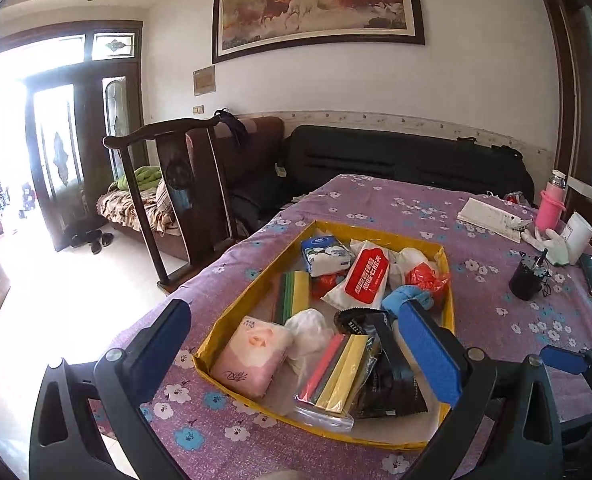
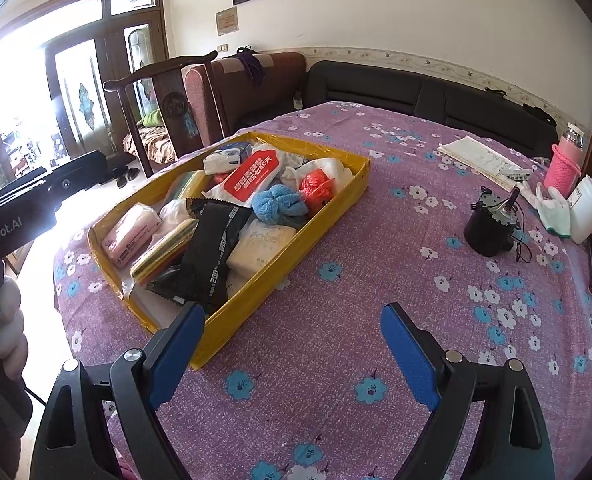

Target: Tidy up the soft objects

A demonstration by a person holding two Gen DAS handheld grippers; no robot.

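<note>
Table: covered by a purple cloth with white and blue flowers; bears all items below.

Yellow tray: shallow, rectangular, on the table's left half, holding the soft items. The landmark for all entries.

Left gripper: over the tray's near end, blue-padded fingers spread wide, holding nothing. Its right finger overlaps the black packet in view; contact cannot be told.

Right gripper: over bare cloth just outside the tray's near right corner, fingers spread wide, empty.

Black foil packet: inside the tray, near end, lying diagonally over other items.

White wipes pack with red label: inside the tray, middle to far part.

Pink tissue pack: inside the tray, near left corner.

Cream tissue pack: inside the tray, against its right wall, partly under the black packet.

Bagged striped sponges: inside the tray, near end, between the pink pack and black packet.

Blue-and-white tissue pack: inside the tray, far end.

Blue knitted cloth: inside the tray, centre, bunched.

Red plastic bag: inside the tray, by the right wall, crumpled.

Black cylindrical motor: on the cloth, well right of the tray.

Pink bottle: far right of the tray, at the table's edge.
</note>
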